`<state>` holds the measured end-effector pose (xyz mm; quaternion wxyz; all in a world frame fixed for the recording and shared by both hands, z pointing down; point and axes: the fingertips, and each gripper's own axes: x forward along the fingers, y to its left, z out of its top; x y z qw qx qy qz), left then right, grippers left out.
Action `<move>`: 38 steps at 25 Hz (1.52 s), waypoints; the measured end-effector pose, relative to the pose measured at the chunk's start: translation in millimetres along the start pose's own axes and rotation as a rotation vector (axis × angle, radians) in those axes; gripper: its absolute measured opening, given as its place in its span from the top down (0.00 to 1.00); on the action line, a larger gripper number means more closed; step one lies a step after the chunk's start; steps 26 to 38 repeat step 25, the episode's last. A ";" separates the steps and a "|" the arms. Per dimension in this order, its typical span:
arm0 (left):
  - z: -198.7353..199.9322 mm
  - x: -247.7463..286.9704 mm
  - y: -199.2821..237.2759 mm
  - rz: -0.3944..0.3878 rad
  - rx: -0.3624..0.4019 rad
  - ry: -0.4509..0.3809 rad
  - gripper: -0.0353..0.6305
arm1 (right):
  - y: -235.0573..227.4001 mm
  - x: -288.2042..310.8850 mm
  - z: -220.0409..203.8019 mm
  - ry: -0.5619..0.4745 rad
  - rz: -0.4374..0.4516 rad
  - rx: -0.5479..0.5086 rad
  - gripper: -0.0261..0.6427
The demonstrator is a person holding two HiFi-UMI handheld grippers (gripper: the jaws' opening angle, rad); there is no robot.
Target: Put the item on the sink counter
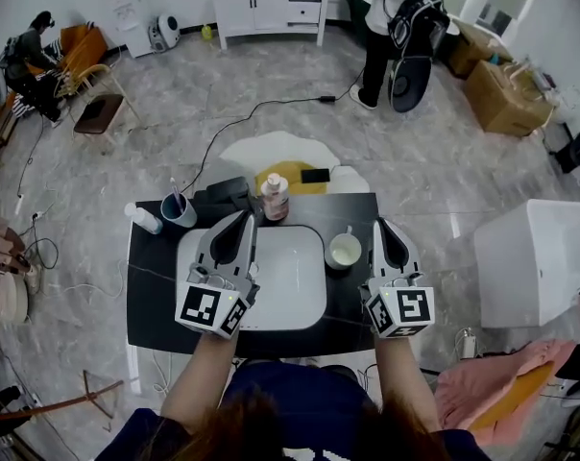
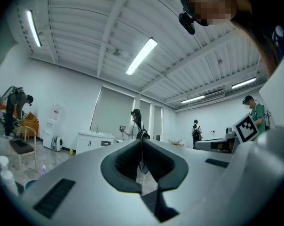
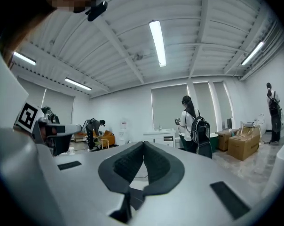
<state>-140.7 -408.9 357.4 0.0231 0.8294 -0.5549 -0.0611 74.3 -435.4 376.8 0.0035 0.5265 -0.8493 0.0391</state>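
The black tabletop (image 1: pixel 156 301) of the sink counter carried a white rectangular basin (image 1: pixel 295 281) set into its middle. The left gripper (image 1: pixel 246 217) hung over the basin's left rim, its tips reaching toward the back edge. The right gripper (image 1: pixel 384 225) hung over the tabletop's right end. In the left gripper view the left gripper (image 2: pixel 142 142) had its dark fingers (image 2: pixel 128 161) pressed together with nothing between them. In the right gripper view the right gripper (image 3: pixel 143 145) likewise had its fingers (image 3: pixel 158 166) closed tip to tip and empty, so neither one held any item.

A small white round cup (image 1: pixel 345 251) stood upright on the tabletop just beside the basin's right rim, near the right gripper's tips but apart from them. At the back edge, behind the basin, stood a pump bottle with a white top and a brownish body (image 1: pixel 275 200). Toward the back left corner stood a blue cup (image 1: pixel 180 213) holding a toothbrush (image 1: pixel 174 191), and just left of it a white bottle (image 1: pixel 144 218) lay on its side by the left edge.

On the grey marbled floor (image 1: pixel 175 113) beyond the tabletop lay a white mat with a yellow centre (image 1: pixel 271 150), and further off stood a person carrying a black backpack (image 1: pixel 413 17)
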 end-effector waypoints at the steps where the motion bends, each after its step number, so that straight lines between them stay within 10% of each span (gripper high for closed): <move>1: 3.4 -1.0 -2.6 -0.001 0.004 -0.008 0.91 | 0.6 -3.6 10.0 -0.012 -0.001 0.004 0.94; 38: 31.6 -8.8 -30.1 -0.007 0.026 -0.065 0.91 | -9.3 -44.9 76.9 -0.110 -0.044 0.047 0.94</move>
